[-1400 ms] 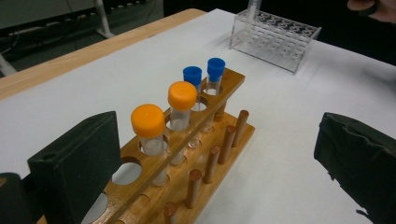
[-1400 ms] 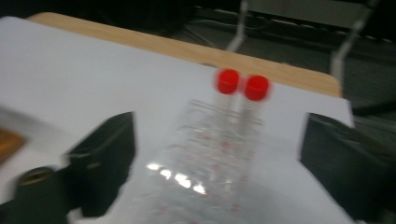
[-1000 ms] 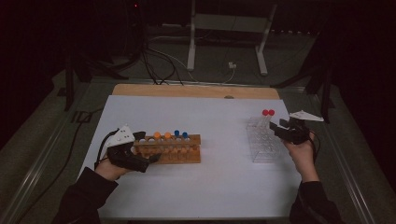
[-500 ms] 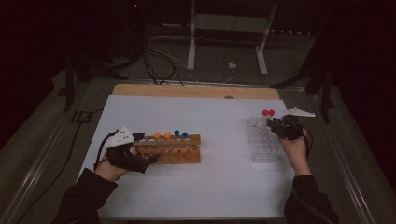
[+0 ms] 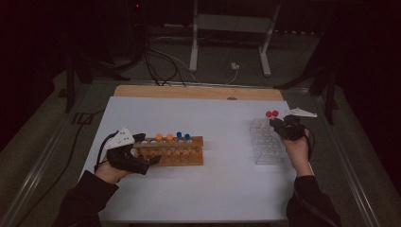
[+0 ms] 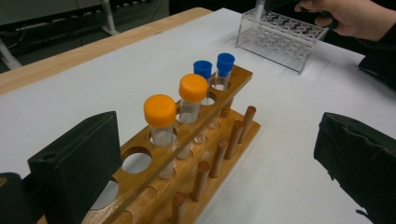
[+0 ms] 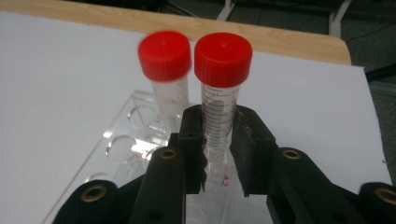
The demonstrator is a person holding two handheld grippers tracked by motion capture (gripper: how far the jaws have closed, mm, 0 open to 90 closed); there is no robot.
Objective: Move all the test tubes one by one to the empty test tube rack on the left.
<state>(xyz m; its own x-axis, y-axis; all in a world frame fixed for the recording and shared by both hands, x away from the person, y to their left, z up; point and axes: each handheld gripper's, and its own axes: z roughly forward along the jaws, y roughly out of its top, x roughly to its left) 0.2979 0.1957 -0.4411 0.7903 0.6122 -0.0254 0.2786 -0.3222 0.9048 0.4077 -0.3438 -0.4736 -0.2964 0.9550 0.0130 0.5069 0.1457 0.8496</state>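
Note:
A clear plastic rack (image 5: 265, 147) at the right holds two red-capped tubes. My right gripper (image 7: 218, 133) is shut on the nearer tube (image 7: 222, 60), pads pressing its graduated body below the cap; its jaws have just been closing on it. The second red-capped tube (image 7: 164, 56) stands just left of it, blurred. In the high view the right gripper (image 5: 279, 126) sits at the rack's far right corner. A wooden rack (image 6: 187, 154) holds two orange-capped tubes (image 6: 160, 111) and two blue-capped tubes (image 6: 225, 60). My left gripper (image 6: 215, 140) stands open, jaws straddling that rack's near end.
The white table sheet (image 5: 222, 189) has bare room between the two racks and along the front. A wooden table edge (image 5: 189, 92) runs along the back. Cables and metal stand legs (image 5: 194, 52) lie on the floor beyond.
The right gripper has shifted slightly left and farther back, up to the red-capped tubes, and closed on one. The left hand and the wooden rack have stayed put.

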